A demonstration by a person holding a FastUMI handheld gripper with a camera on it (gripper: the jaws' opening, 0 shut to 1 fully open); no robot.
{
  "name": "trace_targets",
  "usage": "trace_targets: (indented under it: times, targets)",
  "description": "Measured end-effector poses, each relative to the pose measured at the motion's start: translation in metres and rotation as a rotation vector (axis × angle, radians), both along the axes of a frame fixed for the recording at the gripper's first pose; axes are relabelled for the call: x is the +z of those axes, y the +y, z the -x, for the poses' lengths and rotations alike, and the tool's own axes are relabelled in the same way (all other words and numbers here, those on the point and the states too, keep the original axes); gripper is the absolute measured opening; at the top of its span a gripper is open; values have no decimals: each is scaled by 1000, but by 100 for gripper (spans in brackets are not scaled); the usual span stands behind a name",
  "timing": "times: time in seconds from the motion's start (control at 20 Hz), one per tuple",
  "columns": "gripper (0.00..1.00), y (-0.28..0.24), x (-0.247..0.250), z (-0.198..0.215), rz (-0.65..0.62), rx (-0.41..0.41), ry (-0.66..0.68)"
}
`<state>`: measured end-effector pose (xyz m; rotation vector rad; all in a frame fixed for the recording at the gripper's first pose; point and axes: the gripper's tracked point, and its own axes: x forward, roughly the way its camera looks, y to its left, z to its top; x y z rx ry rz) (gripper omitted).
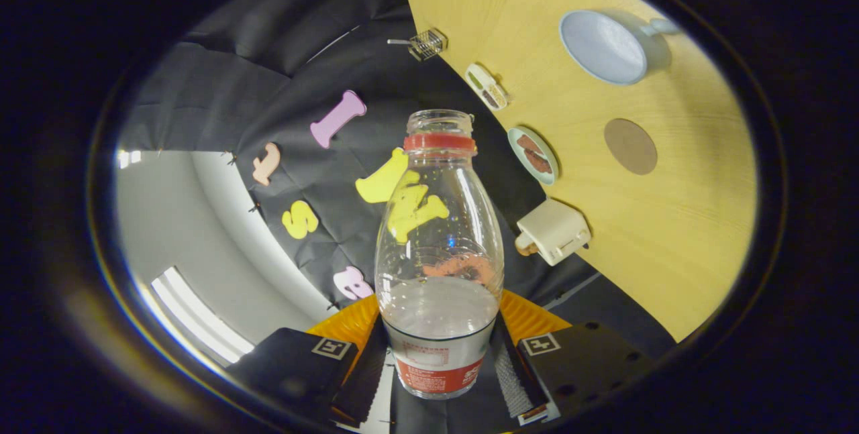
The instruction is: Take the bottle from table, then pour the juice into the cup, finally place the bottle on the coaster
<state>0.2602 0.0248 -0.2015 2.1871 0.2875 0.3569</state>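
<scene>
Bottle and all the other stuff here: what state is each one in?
Clear plastic bottle with red neck ring: uncapped, partly filled, held between the fingers.
Gripper: shut on the bottle.
Pale blue cup: upright on the wooden table, looks empty.
Round brown coaster: flat, bare.

Tongs-mounted fisheye, tilted sideways, close above table.

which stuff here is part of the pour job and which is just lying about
Job things:
- bottle, uncapped, clamped between the gripper fingers
- cup on the table
- coaster, bare

Lying about:
- small wire basket
- two small food dishes
- cream box at the table edge
</scene>
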Motion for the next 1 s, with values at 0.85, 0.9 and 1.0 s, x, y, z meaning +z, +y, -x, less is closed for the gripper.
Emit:
trace_targets:
  times: [0.85,0.9,1.0]
  targets:
    - [78,9,-59,-4,617,93,-25]
    - [78,6,-60,-5,681,85,-39]
    - [78,-1,-63,-8,764,54,-55]
